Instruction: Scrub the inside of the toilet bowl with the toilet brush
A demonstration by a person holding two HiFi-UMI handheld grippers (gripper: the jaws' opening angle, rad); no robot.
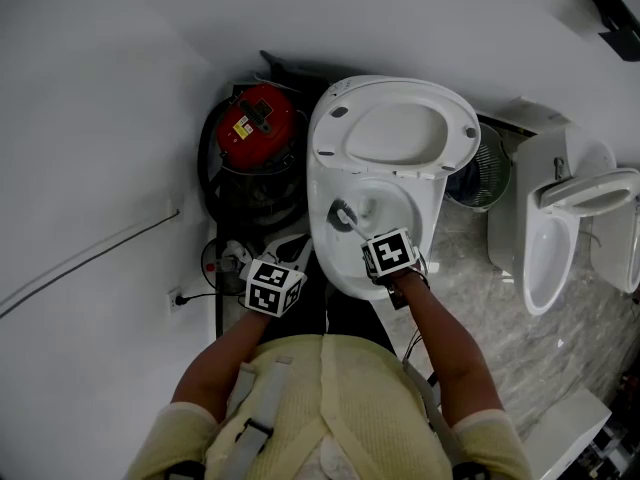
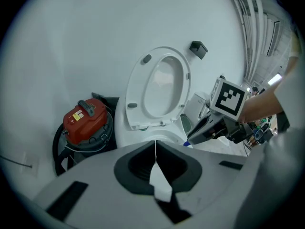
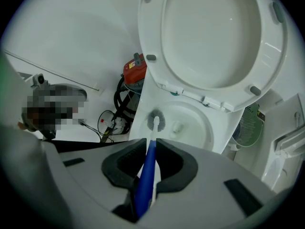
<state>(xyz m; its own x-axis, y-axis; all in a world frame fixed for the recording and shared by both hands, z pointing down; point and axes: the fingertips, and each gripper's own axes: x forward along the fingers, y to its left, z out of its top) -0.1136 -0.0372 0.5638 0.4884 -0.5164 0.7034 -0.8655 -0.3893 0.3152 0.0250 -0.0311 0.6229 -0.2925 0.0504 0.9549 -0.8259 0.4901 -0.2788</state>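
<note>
Toilet brush (image 1: 352, 224): its blue handle is clamped in your right hand-held gripper (image 1: 378, 247), with the jaws closed tight on it. In the right gripper view the handle (image 3: 149, 162) runs straight out between the jaws and turns white toward the grey bristle head. The head is inside the toilet bowl (image 1: 322, 240), low against its left inner wall just under the rim. I cannot tell for certain whether the bristles are pressing on the porcelain.

Right hand-held gripper: over the front edge of the bowl, pointing forward and down into it. It also shows in the left gripper view (image 2: 191, 140), off to the right.

Left hand-held gripper (image 1: 289, 259): off to the left of the bowl, clear of it. Its jaws are closed on each other and hold nothing (image 2: 156, 170).

Toilet seat (image 1: 395, 133): up, leaning back against the wall, so the bowl is open.

Surroundings: a red vacuum cleaner (image 1: 258, 123) stands in the corner left of the toilet, ringed by its black hose. A green wire basket (image 1: 490, 168) is on the floor to the right of the bowl.
</note>
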